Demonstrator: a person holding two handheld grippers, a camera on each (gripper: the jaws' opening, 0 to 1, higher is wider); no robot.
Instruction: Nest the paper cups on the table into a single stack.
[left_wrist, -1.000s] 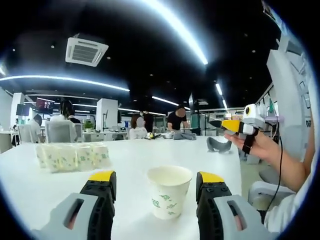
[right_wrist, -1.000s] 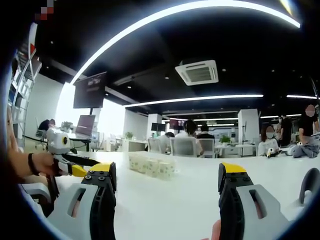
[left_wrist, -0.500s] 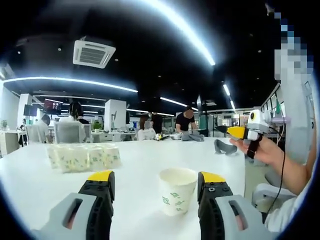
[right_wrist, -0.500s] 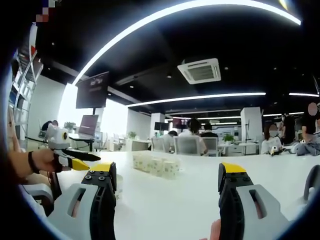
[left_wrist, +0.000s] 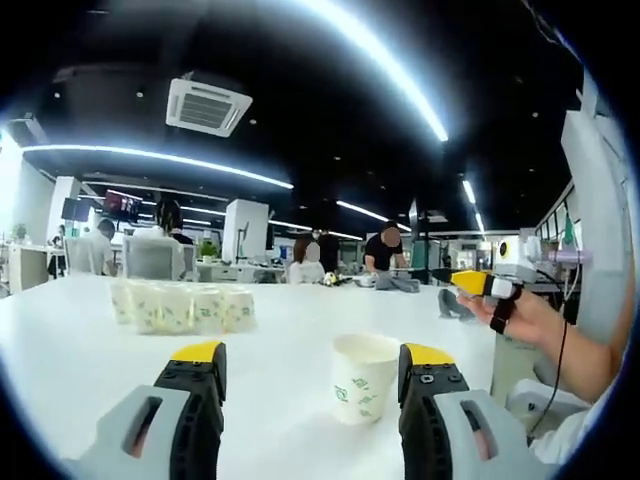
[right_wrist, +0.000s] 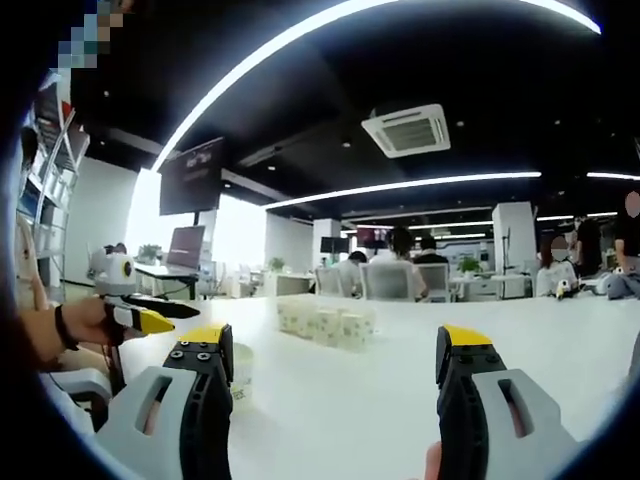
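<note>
A white paper cup with green print stands upright on the white table, just ahead of my left gripper and closer to its right jaw. The left gripper is open and holds nothing. Farther back on the left, several more paper cups stand in a row. In the right gripper view the same row of cups sits mid-table, and the single cup peeks out beside the left jaw. My right gripper is open and empty. The other gripper comes in from the left, held in a hand.
The right gripper and the hand holding it hover at the table's right edge in the left gripper view. A dark grey object lies on the far right of the table. People sit at desks in the background.
Both cameras have shifted slightly, so the cups sit a little more to the right in each view. The single cup has come into the right gripper view beside the left jaw. Both grippers stay open.
</note>
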